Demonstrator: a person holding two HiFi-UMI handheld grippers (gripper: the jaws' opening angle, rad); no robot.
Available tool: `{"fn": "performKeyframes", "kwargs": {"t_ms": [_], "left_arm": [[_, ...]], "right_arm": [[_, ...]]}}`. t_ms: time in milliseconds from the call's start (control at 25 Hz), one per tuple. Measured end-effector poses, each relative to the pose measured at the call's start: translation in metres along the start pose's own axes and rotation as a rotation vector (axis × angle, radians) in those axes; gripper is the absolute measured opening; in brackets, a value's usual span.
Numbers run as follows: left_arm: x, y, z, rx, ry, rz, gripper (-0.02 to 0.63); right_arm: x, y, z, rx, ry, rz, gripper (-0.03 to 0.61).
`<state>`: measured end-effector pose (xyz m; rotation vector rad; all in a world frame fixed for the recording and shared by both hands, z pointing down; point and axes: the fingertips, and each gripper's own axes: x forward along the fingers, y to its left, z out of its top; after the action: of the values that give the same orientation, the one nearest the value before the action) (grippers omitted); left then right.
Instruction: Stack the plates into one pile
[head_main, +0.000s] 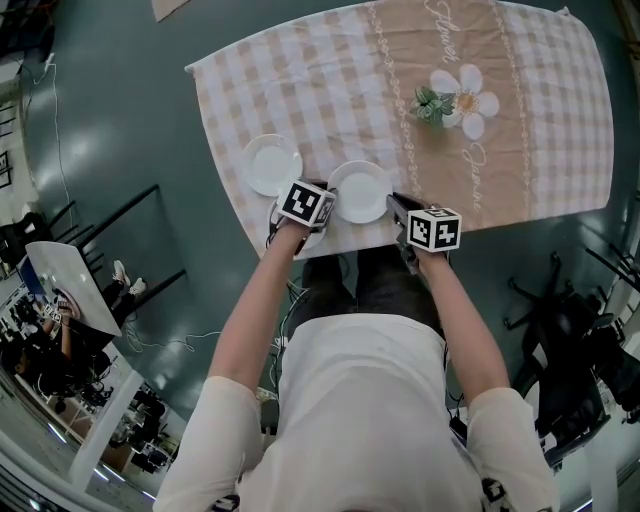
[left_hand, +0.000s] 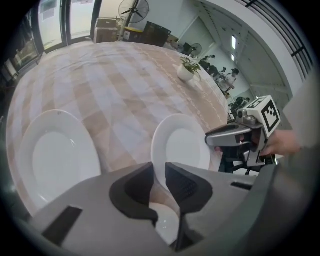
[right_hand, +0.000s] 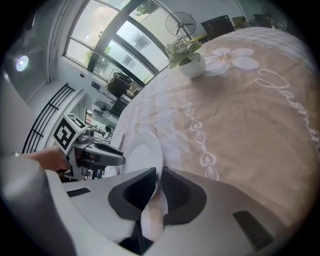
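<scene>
Left claw (left_hand: 160, 172) and right claw (right_hand: 157, 175), each clamped on a rim of one white plate (head_main: 358, 188), near the lower edge of the counter (head_main: 540, 150) in the head view. A second plate (head_main: 272, 163) lies just to its upper left; a third plate (left_hand: 166, 226) lies beneath the left claw
</scene>
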<state>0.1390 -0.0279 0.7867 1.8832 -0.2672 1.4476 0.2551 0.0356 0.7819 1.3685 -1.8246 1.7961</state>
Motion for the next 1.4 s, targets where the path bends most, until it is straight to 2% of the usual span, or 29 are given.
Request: {"fn": "performKeyframes", "kwargs": {"t_ms": [320, 480, 880, 1400], "left_arm": [[-0.009, 0.004, -0.009, -0.135, -0.058, -0.027, 0.063], [-0.016, 0.006, -0.014, -0.167, -0.095, -0.020, 0.057], [-0.033, 0.006, -0.020, -0.257, -0.167, -0.068, 0.052], [-0.054, 0.017, -0.051, -0.366, -0.235, -0.118, 0.051]], "right_arm": [[-0.002, 0.011, 0.007, -0.005, -0.009, -0.034, 0.054], [-0.001, 0.020, 0.010, -0.043, 0.004, -0.037, 0.055], [-0.004, 0.037, 0.020, -0.104, 0.010, -0.053, 0.055], [0.005, 0.075, 0.019, -0.183, 0.039, -0.054, 0.055]]}}
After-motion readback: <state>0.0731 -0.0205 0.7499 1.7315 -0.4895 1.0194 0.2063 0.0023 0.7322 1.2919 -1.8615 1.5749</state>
